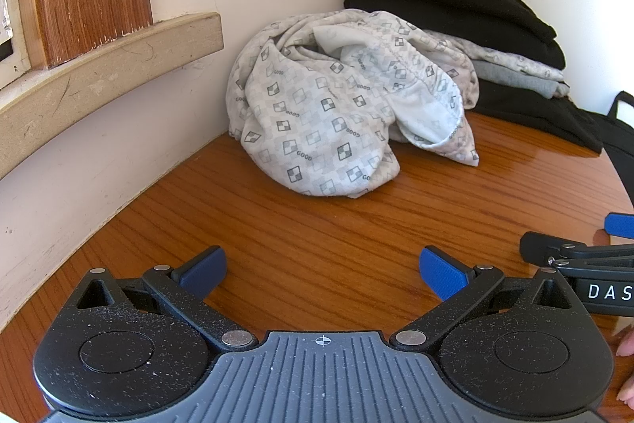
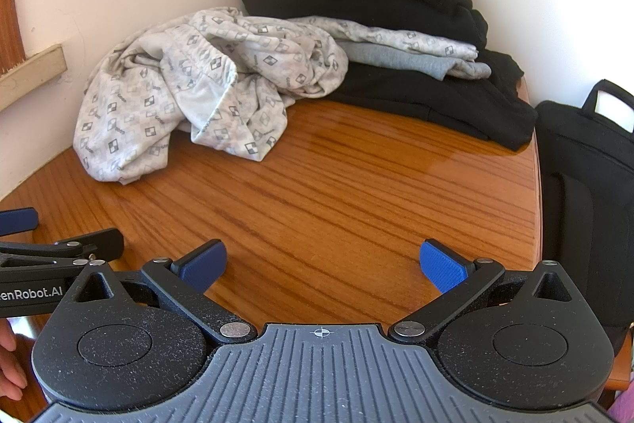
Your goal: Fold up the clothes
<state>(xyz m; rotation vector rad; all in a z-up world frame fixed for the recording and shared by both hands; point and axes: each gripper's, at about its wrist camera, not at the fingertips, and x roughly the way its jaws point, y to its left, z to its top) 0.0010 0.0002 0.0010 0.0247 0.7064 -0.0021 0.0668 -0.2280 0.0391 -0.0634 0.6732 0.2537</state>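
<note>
Both tools are hovering low over the near edge of the wooden bench (image 1: 325,224), side by side and pointing at the back corner. The left tool (image 1: 323,270) is standing with its blue pads spread wide and nothing between them; the right tool (image 2: 323,266) is showing the same wide, empty gap.

The thing to fold, a crumpled patterned garment (image 1: 329,106), is lying in a heap at the back of the bench, well apart from both tools. From the left tool it is sitting at about 12 o'clock, almost dead ahead; from the right tool it is lying at about 11 o'clock (image 2: 190,86). The left tool looks the nearer of the two. The heap has no clear long axis; it is running loosely from the left wall towards the stack of folded clothes (image 2: 396,38) at 1 o'clock, and touching that stack.

Hems, waistband and legs are buried in the folds, so what kind of garment it is and where its corners are is hard to make out. A black bag (image 2: 586,185) is standing off the bench's right edge.
</note>
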